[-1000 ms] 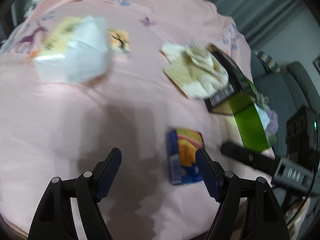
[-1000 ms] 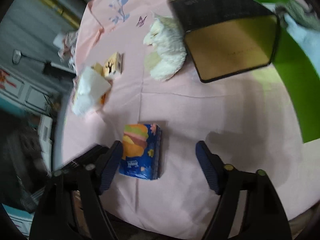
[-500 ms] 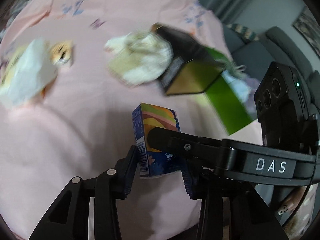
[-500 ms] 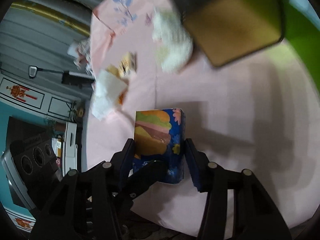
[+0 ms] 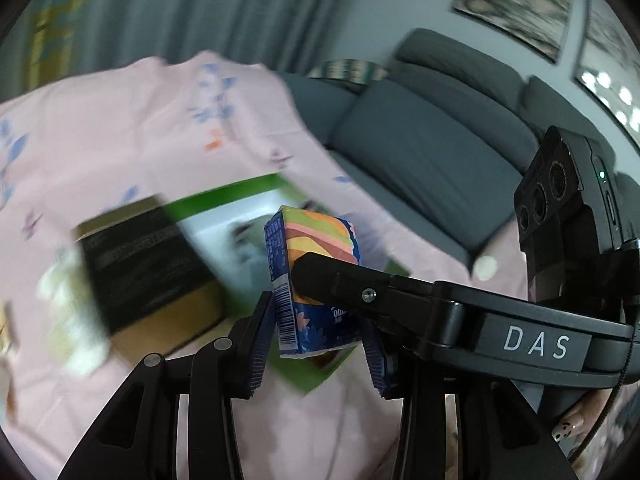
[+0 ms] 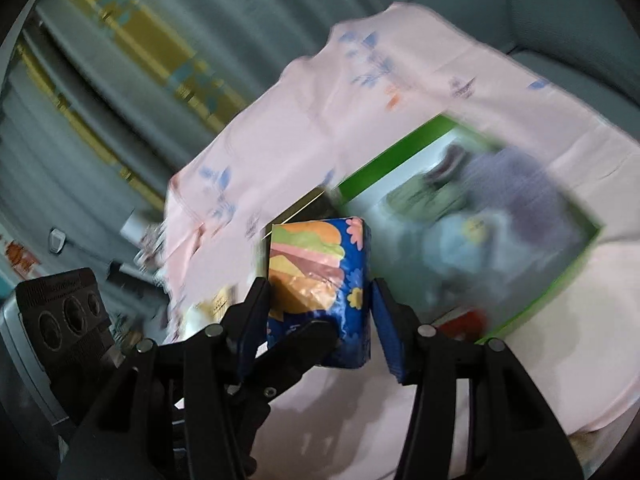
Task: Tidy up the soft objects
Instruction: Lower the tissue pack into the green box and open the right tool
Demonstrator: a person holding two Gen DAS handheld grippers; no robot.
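A blue tissue pack with a burger print (image 5: 312, 280) is held up in the air between both grippers. My left gripper (image 5: 320, 332) is shut on its sides. My right gripper (image 6: 320, 320) is shut on it too, and one finger (image 5: 360, 288) crosses the front of the pack in the left wrist view. The pack (image 6: 320, 280) hangs above the near edge of a green box (image 6: 540, 292) that holds blurred soft things, blue and purple. The green box (image 5: 240, 192) lies on a pink cloth.
The box's black lid (image 5: 140, 256) lies open to the left of the green box. Pale soft items (image 5: 72, 320) lie blurred at the left. The pink floral cloth (image 5: 120, 128) covers the table. A grey sofa (image 5: 440, 128) stands behind.
Both grippers closed on the tissue pack and lifted it off the cloth. They have carried it up and toward the green box; the views now tilt toward the sofa and curtain.
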